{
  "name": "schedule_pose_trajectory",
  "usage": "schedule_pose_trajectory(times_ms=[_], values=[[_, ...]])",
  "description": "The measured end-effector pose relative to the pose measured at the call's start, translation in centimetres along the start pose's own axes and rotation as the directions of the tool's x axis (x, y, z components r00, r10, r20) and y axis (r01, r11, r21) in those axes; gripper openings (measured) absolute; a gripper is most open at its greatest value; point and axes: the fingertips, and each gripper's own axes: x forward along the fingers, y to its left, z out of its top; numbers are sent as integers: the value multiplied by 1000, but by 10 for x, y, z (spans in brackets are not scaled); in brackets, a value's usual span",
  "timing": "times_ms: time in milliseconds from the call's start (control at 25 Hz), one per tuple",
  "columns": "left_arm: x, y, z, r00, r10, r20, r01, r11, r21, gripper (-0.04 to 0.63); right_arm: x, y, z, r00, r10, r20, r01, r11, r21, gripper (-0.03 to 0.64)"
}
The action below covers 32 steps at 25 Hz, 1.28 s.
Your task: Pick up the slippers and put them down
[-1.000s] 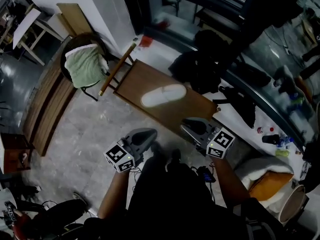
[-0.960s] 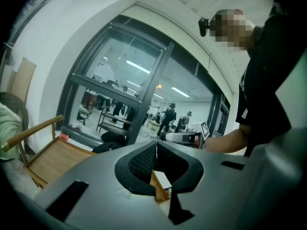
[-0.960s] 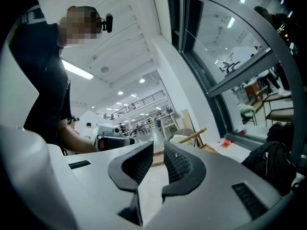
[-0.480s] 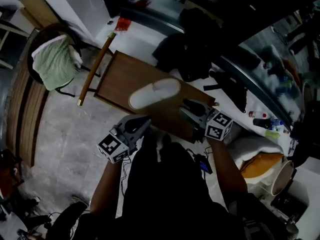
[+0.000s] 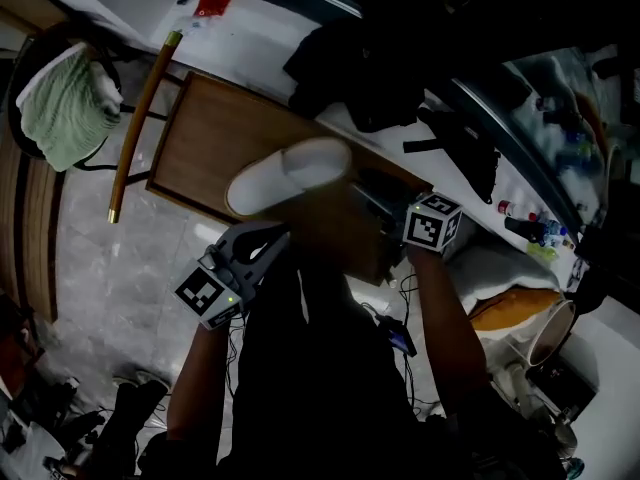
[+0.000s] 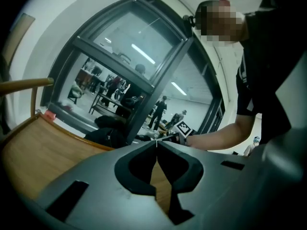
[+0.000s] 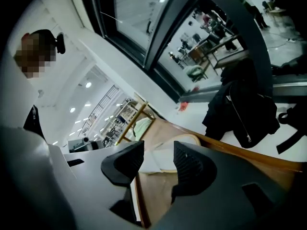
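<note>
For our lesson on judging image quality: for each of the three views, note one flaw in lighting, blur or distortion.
Head view: dim and underexposed, with the white slipper smeared by motion blur. Left gripper view: the wide-angle lens bows the window frame into curves, and the corners are vignetted black. Right gripper view: the same bending, and the ceiling lights are blown out.

Your head view is dim and murky, the white slipper smeared by motion, while both gripper views bow toward dark corners and catch bright ceiling strips through the window glass.
</note>
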Motion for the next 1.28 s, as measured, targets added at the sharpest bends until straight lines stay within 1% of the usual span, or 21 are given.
schedule_pose_trajectory(times_ms=[160,280,440,680,1000,1160,1240,1280], values=[[22,12,-5,1000,3,-19,-3,999,-40,15,15,-31,-5,997,-48,-59,51,998,44,167],[34,19,-7,1000,0,-22,-1,999,-43,14,22,-49,-13,990,-82,-112,88,995,52,169],[40,24,-11,1000,-5,-27,4,999,-43,14,29,-62,-20,982,-99,-162,112,991,73,169],[40,31,-20,999,0,-43,-2,998,-66,15,40,-74,-26,972,-110,-210,134,985,104,170],[40,38,-19,999,6,-42,-9,998,-70,15,57,-72,-29,967,-71,-244,105,986,129,169],[37,41,-18,999,12,-44,-16,997,-72,14,58,-77,-32,962,-78,-263,116,984,133,168],[35,43,-19,999,15,-43,-18,997,-72,14,57,-78,-34,960,-73,-272,116,983,145,157],[34,44,-20,999,16,-42,-19,997,-72,15,57,-79,-35,959,-70,-275,116,981,154,130]])
